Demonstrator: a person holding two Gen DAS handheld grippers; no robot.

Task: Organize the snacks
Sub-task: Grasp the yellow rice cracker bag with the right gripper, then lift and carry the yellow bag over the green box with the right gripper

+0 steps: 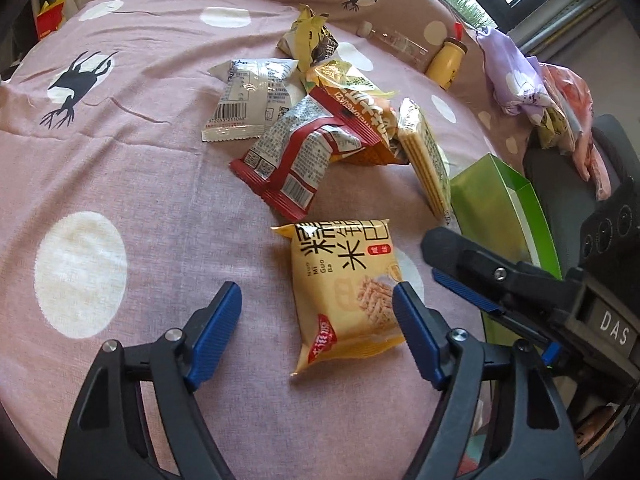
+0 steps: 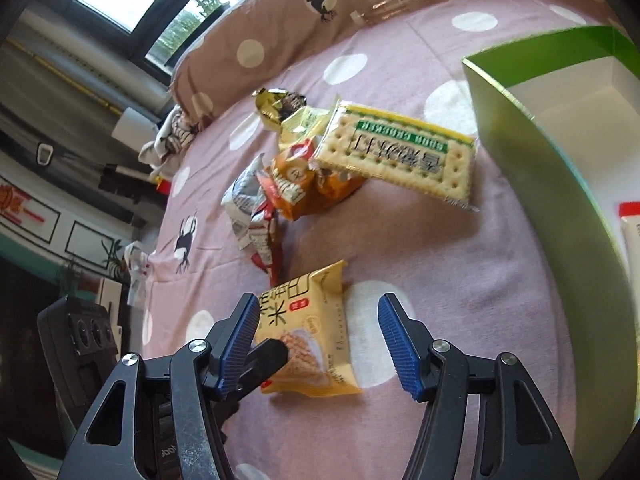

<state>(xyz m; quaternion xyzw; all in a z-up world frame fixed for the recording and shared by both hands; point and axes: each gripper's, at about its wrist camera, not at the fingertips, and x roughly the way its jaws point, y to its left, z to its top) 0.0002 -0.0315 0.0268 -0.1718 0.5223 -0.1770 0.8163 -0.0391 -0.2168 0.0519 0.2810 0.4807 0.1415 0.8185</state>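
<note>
Left gripper [image 1: 318,312] and right gripper [image 2: 316,332]: both open over yellow rice-cracker packet [image 1: 344,292] on bedsheet [image 1: 140,184], pad contact apparently none.

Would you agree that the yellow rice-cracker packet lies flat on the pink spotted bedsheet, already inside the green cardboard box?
Not inside: the yellow rice-cracker packet lies flat on the pink spotted bedsheet, outside the green cardboard box and apart from it. The right wrist view shows this.

Bedsheet [image 1: 160,184]: matt woven cloth, slightly rough. Rice-cracker packet [image 1: 346,292]: glossy plastic film, crinkled. Green box [image 2: 532,168]: smooth card, satin outside. Gripper pads [image 1: 218,332]: ribbed blue plastic.
</note>
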